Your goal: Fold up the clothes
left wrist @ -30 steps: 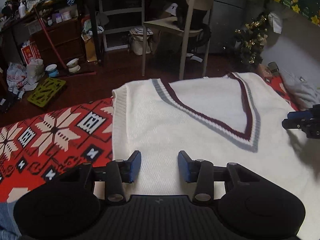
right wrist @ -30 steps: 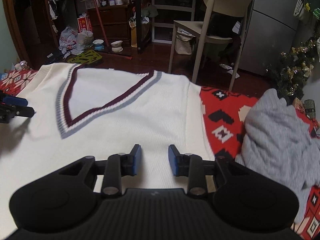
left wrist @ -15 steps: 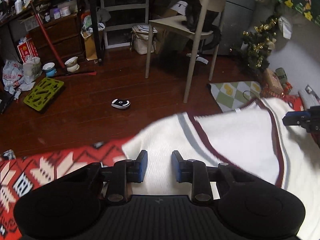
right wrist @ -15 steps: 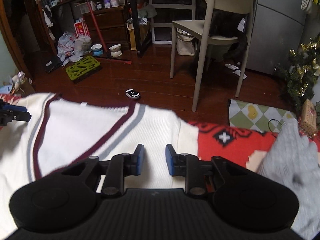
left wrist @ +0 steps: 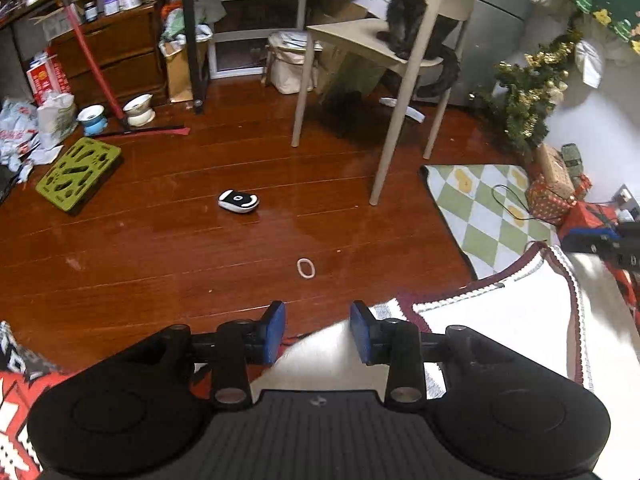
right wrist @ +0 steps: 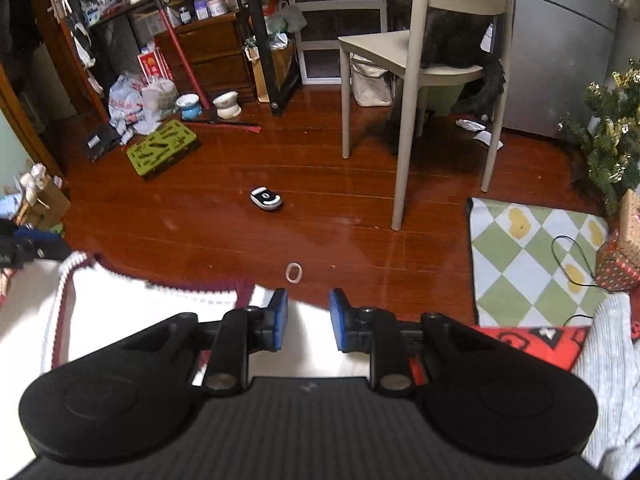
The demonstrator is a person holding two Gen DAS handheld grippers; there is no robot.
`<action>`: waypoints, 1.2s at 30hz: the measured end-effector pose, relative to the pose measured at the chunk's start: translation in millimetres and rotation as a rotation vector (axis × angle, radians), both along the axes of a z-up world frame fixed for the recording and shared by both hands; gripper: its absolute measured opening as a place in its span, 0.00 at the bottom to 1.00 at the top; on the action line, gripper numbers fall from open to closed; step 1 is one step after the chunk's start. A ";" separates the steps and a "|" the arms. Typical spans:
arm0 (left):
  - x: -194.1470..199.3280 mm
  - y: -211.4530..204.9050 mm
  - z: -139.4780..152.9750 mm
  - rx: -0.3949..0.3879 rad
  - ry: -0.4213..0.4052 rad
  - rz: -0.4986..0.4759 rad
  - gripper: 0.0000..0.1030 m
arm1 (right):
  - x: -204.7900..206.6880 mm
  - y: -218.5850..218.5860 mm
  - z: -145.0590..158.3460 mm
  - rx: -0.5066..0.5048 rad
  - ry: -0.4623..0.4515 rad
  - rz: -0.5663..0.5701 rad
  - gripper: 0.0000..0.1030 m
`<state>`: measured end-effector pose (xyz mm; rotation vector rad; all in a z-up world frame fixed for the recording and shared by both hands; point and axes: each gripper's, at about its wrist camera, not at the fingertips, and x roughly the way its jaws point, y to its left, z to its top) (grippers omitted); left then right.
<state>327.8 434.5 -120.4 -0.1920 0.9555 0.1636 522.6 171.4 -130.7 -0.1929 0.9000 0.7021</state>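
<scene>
My left gripper (left wrist: 318, 332) and right gripper (right wrist: 304, 320) both hang with jaws parted, gripping nothing, over the far shoulder edge of the white vest (left wrist: 500, 320), which lies on the red patterned blanket (right wrist: 532, 344), its maroon-trimmed neckline between them. I judge this a reach for the shoulders; next, each gripper must drop onto that edge and pinch the knit evenly before any fold.
</scene>
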 end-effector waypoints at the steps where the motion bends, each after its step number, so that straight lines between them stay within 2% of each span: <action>1: 0.0 2.6 0.0 0.006 -0.002 -0.014 0.40 | 4.7 2.3 1.4 -0.003 -0.002 0.013 0.29; 3: -0.1 7.9 0.0 0.017 -0.005 -0.043 0.48 | 12.5 6.7 3.5 -0.011 0.001 0.049 0.36; 5: -0.1 13.2 0.1 0.028 -0.008 -0.071 0.49 | 17.5 9.1 3.1 -0.017 0.005 0.087 0.46; 7: -0.1 18.5 0.1 0.039 -0.011 -0.100 0.49 | 20.0 9.0 0.4 -0.014 0.017 0.126 0.48; 8: -0.4 22.2 0.1 0.032 -0.013 -0.110 0.49 | 21.2 9.0 -1.0 -0.013 0.023 0.146 0.48; 13: -1.6 42.0 -6.8 -0.133 -0.022 -0.126 0.49 | 27.5 9.0 -7.8 -0.005 0.051 0.244 0.47; 19: 8.0 38.6 -21.8 -0.272 -0.052 -0.135 0.43 | 29.2 12.9 -10.6 0.043 0.094 0.274 0.40; 27: 19.8 37.1 -23.4 -0.375 -0.051 -0.180 0.43 | 33.7 13.5 -13.0 0.074 0.157 0.324 0.40; 28: 20.3 36.1 -23.9 -0.372 -0.041 -0.189 0.42 | 33.2 13.8 -14.0 0.077 0.160 0.328 0.36; 29: 20.3 35.0 -24.1 -0.371 -0.037 -0.200 0.36 | 33.7 13.8 -14.8 0.086 0.163 0.332 0.24; 30: 19.1 33.6 -23.5 -0.375 -0.047 -0.214 0.24 | 31.8 13.8 -14.8 0.092 0.160 0.338 0.18; 31: 17.7 32.0 -22.5 -0.372 -0.059 -0.226 0.06 | 29.1 14.8 -14.4 0.088 0.144 0.348 0.14; 34: 13.1 26.1 -18.1 -0.320 -0.096 -0.240 0.04 | 23.5 14.2 -11.7 0.089 0.101 0.347 0.05; 36: 9.2 23.8 -13.1 -0.288 -0.142 -0.226 0.04 | 20.9 9.8 -8.0 0.114 0.073 0.325 0.05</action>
